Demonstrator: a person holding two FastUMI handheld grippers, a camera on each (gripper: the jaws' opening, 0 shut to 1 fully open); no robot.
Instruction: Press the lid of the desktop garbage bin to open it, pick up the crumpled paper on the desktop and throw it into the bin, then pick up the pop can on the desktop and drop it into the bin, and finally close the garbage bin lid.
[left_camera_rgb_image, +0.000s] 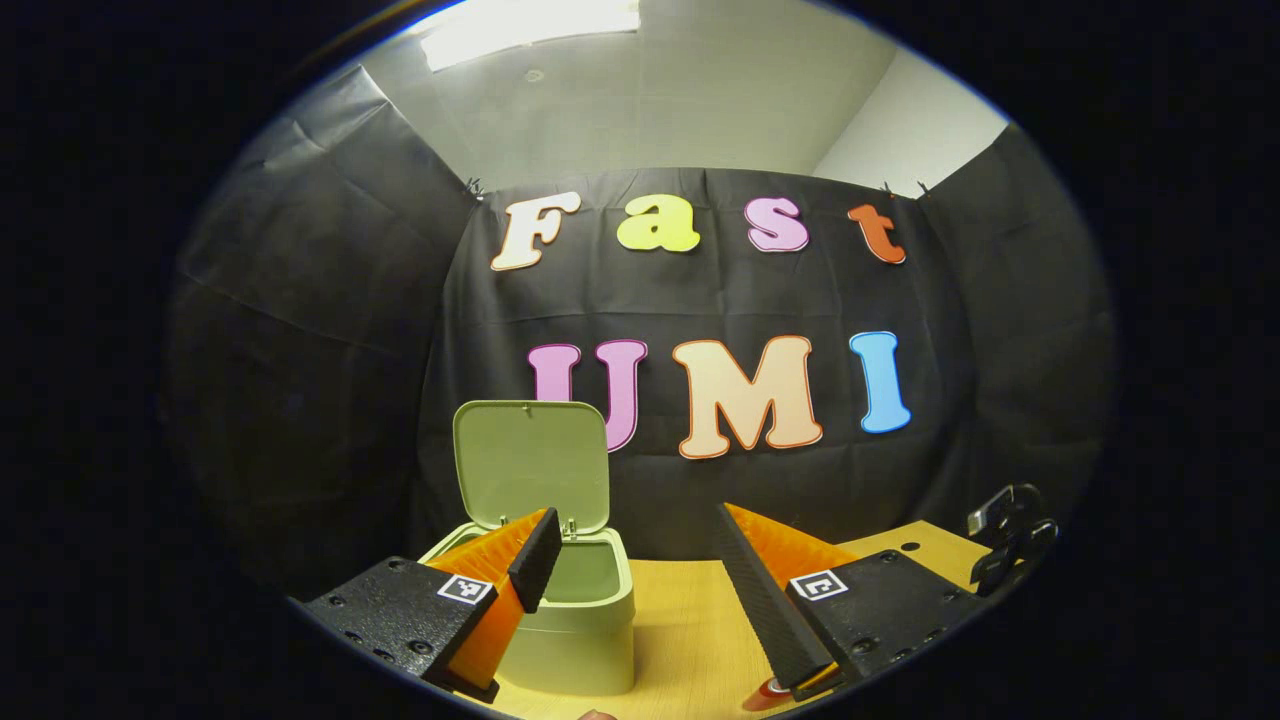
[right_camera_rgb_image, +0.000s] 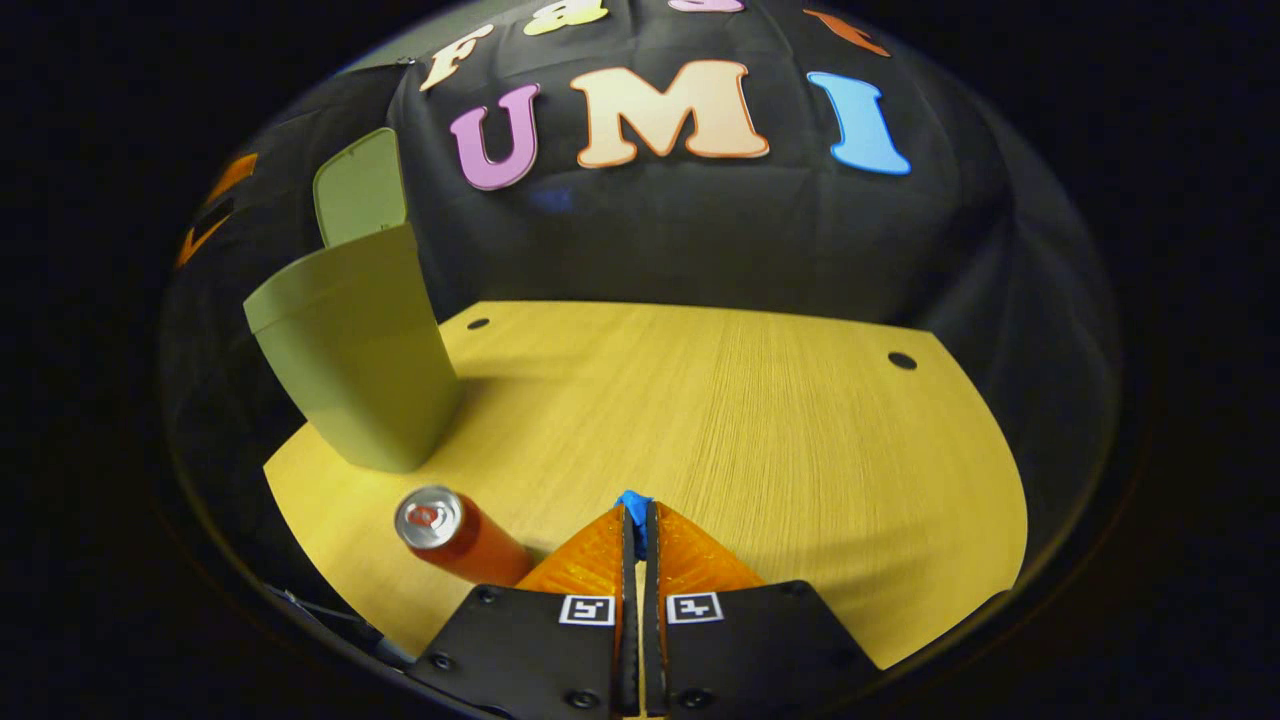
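Observation:
The pale green bin (left_camera_rgb_image: 585, 630) stands on the wooden table with its lid (left_camera_rgb_image: 530, 462) swung upright behind the opening. My left gripper (left_camera_rgb_image: 640, 565) is held open wide just in front of the bin, level with its rim, and nothing lies between its fingers; one finger (left_camera_rgb_image: 535, 560) overlaps the opening. In the right gripper view the bin (right_camera_rgb_image: 350, 350) stands at the far left. The red pop can (right_camera_rgb_image: 455, 535) stands upright on the table, just left of my right gripper (right_camera_rgb_image: 635, 512), which is shut. A sliver of the can (left_camera_rgb_image: 768, 693) shows at the bottom of the left gripper view.
The yellow wooden table (right_camera_rgb_image: 720, 420) stretches ahead and to the right of my right gripper, with small dark holes (right_camera_rgb_image: 902, 360) near its far corners. A dark clamp-like fitting (left_camera_rgb_image: 1010, 540) sits at the table's far right corner. Black cloth walls close in the booth.

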